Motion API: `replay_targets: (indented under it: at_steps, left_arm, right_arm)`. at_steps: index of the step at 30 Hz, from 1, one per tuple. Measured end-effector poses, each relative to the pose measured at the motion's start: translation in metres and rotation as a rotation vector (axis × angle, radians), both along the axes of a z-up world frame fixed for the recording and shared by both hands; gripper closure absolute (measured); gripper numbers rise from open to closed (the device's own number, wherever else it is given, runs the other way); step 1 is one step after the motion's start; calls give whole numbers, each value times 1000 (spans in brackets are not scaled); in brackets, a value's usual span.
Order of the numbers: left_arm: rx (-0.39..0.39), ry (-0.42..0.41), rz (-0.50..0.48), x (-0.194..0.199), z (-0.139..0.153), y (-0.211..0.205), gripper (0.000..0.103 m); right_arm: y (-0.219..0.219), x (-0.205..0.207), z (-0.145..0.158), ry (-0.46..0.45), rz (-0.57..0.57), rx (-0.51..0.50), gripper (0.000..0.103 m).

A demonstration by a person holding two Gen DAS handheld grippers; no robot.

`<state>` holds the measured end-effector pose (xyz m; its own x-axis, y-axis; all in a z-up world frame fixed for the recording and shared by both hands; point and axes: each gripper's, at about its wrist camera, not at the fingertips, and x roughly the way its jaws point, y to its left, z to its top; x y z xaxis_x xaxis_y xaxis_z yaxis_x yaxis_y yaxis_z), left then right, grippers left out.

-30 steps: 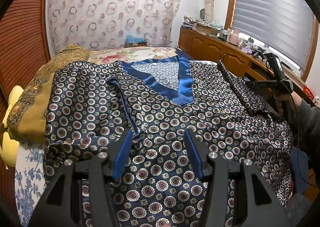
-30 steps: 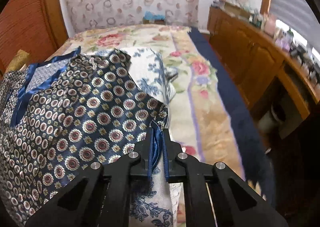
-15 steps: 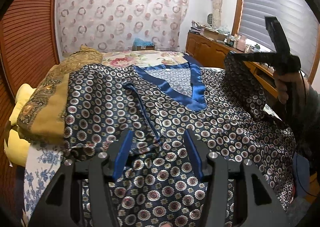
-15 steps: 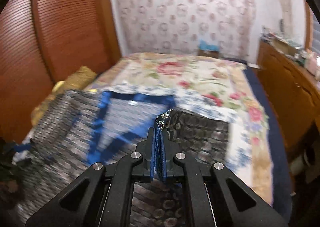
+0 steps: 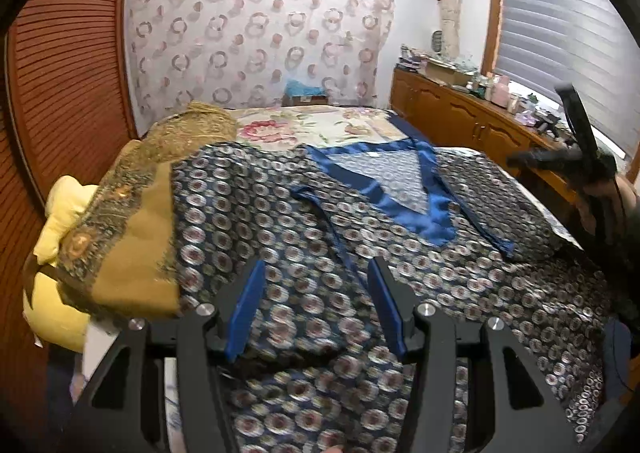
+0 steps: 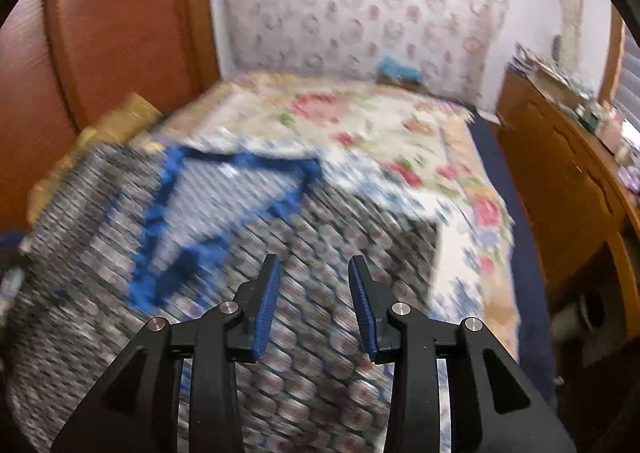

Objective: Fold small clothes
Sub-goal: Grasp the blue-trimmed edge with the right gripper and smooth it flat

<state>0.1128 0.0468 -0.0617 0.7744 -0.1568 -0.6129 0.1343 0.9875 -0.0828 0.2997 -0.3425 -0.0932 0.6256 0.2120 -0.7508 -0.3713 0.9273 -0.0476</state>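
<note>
Patterned navy top (image 5: pixel 400 273) spread flat across the bed (image 5: pixel 304 125), filling the middle and lower frame, one sleeve (image 5: pixel 488 205) folded in at right of centre. Left gripper (image 5: pixel 316 309) wide open, nothing between the pads, low over the near fabric. Right gripper (image 6: pixel 314 305) also open and empty, hovering bottom centre above the cloth.

Biggest worry: slippery satin-looking stuff, so probably slides back out of the fold. Also a blue cord (image 5: pixel 332 225) trailing mid-frame, easy to snag. Mustard cloth (image 5: pixel 132 237) at left overlapping the edge, could get dragged along.
</note>
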Motion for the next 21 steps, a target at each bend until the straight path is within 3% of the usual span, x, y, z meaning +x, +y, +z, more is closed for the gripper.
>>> replay_targets:
  at_steps: [9, 12, 14, 17, 21]
  left_arm:
    - [24, 29, 52, 21, -5, 25, 51]
    - [12, 36, 52, 24, -8, 28, 51]
    - [10, 40, 56, 25, -9, 29, 51]
    - [11, 40, 55, 25, -9, 29, 51]
    - [14, 37, 60, 25, -8, 30, 51]
  right_arm:
    - [-24, -3, -48, 111, -49, -85, 68]
    - [-31, -4, -50, 112, -45, -44, 77]
    - [-33, -5, -50, 106, -33, -33, 91]
    - [-34, -10, -50, 100, -6, -21, 102]
    - [-42, -13, -43, 72, -33, -29, 103]
